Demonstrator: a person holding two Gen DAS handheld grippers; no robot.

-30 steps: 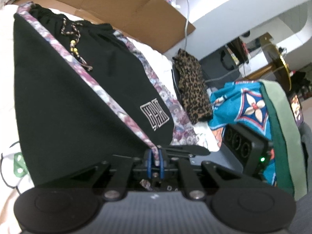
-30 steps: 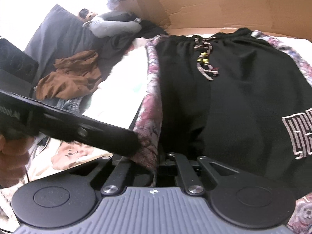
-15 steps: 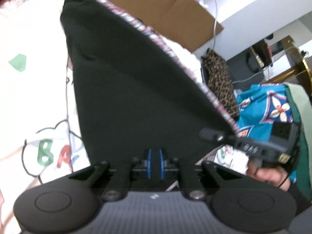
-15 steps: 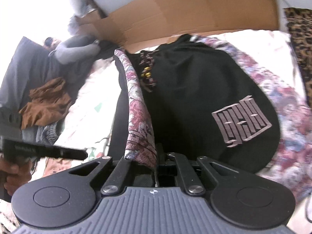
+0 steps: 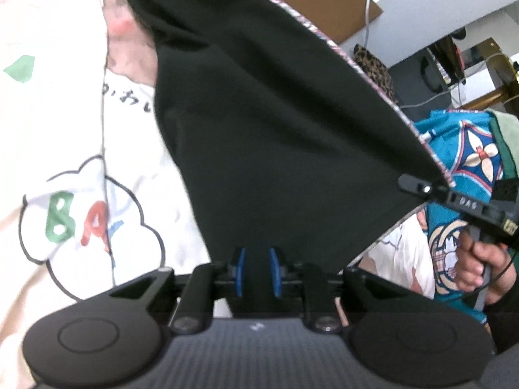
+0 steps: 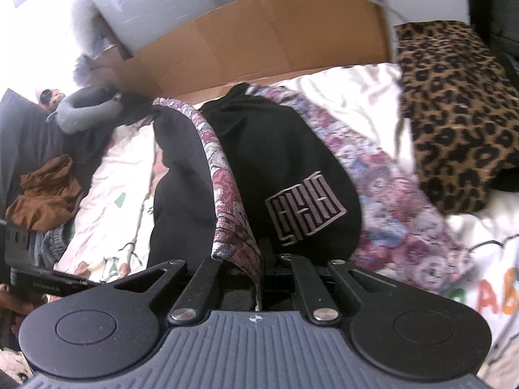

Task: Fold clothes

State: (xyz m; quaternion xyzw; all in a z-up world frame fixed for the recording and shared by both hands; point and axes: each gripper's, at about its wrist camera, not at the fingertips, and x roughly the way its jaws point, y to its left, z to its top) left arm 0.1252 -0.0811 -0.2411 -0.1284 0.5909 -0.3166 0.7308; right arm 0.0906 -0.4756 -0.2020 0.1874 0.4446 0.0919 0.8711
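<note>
Black shorts (image 5: 275, 123) with floral side stripes and a grey logo (image 6: 305, 207) lie partly on a white printed bedsheet (image 5: 65, 136). One half is lifted and stretched between both grippers. My left gripper (image 5: 256, 272) is shut on the black hem, blue pads showing. My right gripper (image 6: 259, 269) is shut on the floral-striped corner (image 6: 233, 227); it also shows in the left wrist view (image 5: 421, 188), pinching the far corner. The left gripper shows at the left edge of the right wrist view (image 6: 48, 282).
A leopard-print garment (image 6: 454, 123) lies at the right, a cardboard box (image 6: 259, 39) at the back, a brown garment (image 6: 45, 191) and grey pillow (image 6: 87, 110) at the left. A blue patterned cloth (image 5: 467, 149) lies to the right.
Both grippers lifted the shorts' lower half up and carried it over toward the waistband. The drawstring is now hidden behind the raised black panel.
</note>
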